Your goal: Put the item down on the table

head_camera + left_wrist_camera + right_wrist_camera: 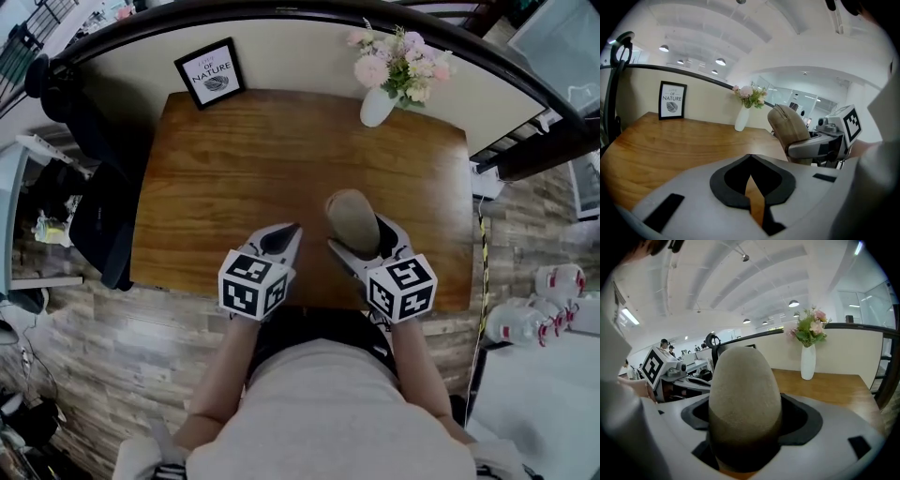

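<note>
A tan, rounded fabric pouch [352, 223] stands upright between the jaws of my right gripper [358, 236], which is shut on it above the near right part of the wooden table [234, 169]. In the right gripper view the pouch [744, 394] fills the middle of the frame and hides the jaws' inner faces. My left gripper [289, 232] hovers beside it on the left, shut and holding nothing. The left gripper view shows its own jaws together [750, 158], and the pouch [787, 125] in the right gripper [820, 146] at the right.
A framed "Nature" print [210, 73] and a white vase of flowers [378, 105] stand at the table's far edge against a cream partition. A black chair [98, 220] is left of the table. White jugs [525, 319] lie on the floor at the right.
</note>
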Available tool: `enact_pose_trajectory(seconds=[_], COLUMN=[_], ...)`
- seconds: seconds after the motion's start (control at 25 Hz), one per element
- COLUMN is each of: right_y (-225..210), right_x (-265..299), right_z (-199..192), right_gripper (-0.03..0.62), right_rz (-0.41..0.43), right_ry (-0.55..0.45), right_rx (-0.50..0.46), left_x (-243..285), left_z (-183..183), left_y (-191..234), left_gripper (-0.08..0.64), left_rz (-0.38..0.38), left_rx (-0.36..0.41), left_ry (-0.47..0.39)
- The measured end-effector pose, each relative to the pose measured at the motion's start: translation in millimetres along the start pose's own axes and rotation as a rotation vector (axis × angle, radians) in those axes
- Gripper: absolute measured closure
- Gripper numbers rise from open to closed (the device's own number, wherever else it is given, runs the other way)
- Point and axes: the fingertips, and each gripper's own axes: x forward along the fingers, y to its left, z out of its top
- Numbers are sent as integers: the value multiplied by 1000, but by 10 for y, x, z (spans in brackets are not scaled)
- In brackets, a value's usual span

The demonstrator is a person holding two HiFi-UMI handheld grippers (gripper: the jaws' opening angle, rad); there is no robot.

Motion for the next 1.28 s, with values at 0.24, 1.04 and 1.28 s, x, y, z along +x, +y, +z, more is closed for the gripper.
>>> enact_pose_trajectory(seconds=[0.24, 1.04, 1.28], right_y=[-123, -432, -522], right_x=[166, 1058, 1195], right_z=[-131, -775, -875], right_gripper=[173, 173, 173], right_rz=[56, 46, 35], right_ry=[100, 383, 411], right_rx=[-36, -139, -143], left_x=[82, 189, 236], left_z=[-81, -623, -692], left_y=[40, 509, 535], left_gripper=[548, 548, 548], left_rz=[34, 129, 134], left_rx=[-49, -140, -157], left_ry=[-4, 66, 70])
